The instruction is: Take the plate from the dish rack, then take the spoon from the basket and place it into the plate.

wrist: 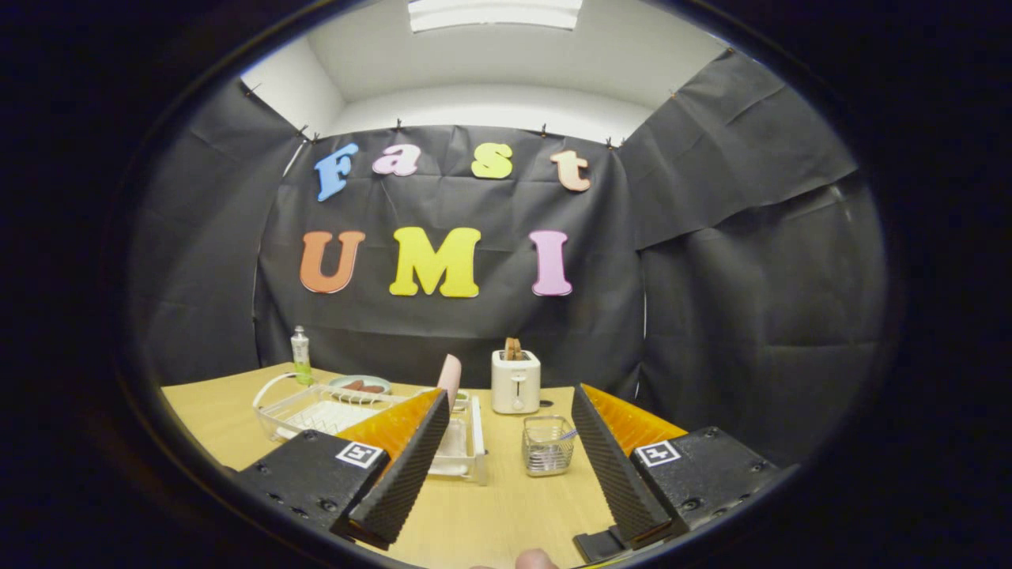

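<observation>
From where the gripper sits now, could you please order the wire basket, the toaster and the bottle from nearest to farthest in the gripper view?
The gripper is open, fingers holding nothing.
1. Wire basket: just ahead, between the fingers.
2. Toaster: beyond the basket, near the wall.
3. Bottle: farthest, at the table's far left corner, behind the dish rack.

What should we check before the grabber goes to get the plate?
1. Gripper open, nothing between its fingers: ok.
2. Plate standing upright in the dish rack: ok.
3. Table bare between the fingers and the rack: ok.
4. Wire basket stands apart from the rack: ok.
5. Spoon in the basket: cannot tell, too small.
6. Toaster sits beyond the rack, out of the way: ok.
</observation>
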`<state>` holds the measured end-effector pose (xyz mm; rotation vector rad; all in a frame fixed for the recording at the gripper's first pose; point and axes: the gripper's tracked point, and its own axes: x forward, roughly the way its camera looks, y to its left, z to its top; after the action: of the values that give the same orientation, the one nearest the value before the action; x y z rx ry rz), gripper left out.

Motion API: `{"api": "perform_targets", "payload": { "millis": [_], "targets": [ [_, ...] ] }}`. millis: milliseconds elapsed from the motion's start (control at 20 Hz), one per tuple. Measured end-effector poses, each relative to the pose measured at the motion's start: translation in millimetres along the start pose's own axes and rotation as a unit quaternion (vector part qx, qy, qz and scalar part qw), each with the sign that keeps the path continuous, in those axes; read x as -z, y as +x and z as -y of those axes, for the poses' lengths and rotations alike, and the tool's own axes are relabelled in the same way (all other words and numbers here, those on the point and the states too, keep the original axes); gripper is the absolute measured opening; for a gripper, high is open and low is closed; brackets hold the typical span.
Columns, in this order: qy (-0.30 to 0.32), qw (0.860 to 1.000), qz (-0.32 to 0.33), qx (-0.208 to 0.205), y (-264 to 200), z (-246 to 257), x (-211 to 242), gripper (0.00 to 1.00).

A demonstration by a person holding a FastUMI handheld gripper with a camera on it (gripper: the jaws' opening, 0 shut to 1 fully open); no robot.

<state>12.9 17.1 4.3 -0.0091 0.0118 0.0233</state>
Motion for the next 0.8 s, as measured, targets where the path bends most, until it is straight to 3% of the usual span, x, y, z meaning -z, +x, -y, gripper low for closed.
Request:
{"api": "perform_targets", "payload": {
  "millis": [300, 650, 800],
  "targets": [
    [0.001, 0.999, -0.036, -0.033, 24, -21, -8, 1.0],
    [0.009, 0.994, -0.101, -0.049, 96, -43, -23, 1.0],
    [-0.018, 0.99, -0.125, -0.06, 129, -59, -20, 1.0]
  ]
}}
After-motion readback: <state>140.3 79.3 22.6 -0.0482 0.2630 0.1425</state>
